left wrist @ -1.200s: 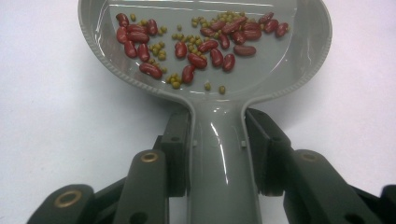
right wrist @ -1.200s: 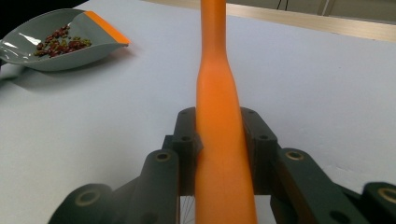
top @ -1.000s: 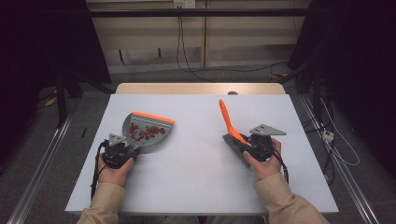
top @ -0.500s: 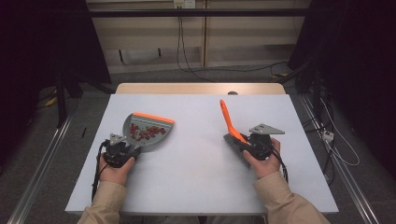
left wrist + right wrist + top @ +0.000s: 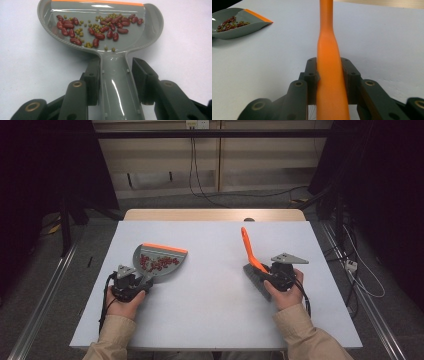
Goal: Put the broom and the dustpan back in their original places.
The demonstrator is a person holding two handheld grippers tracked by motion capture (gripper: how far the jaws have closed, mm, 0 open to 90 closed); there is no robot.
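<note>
Grey dustpan [image 5: 159, 262] (beans [image 5: 100, 27] inside)

One dustpan [image 5: 159, 261]. One orange-handled brush [image 5: 252, 261]. Two claws: left claw [image 5: 131, 281], right claw [image 5: 276, 272]. One counter [image 5: 210, 315]. Roughly two dozen red beans [image 5: 100, 36]; small green beans [image 5: 97, 25] too many to count.

You get even light from above on the pale table [image 5: 210, 315], while the room around it sinks into near black. Shadows under things are short and soft. White glare streaks the wet-looking dustpan [image 5: 117, 82] along its handle and rear wall. Both gripper views are soft: the brush handle [image 5: 330, 82] blurs up close, and the black jaws smear at the bottom edge.
</note>
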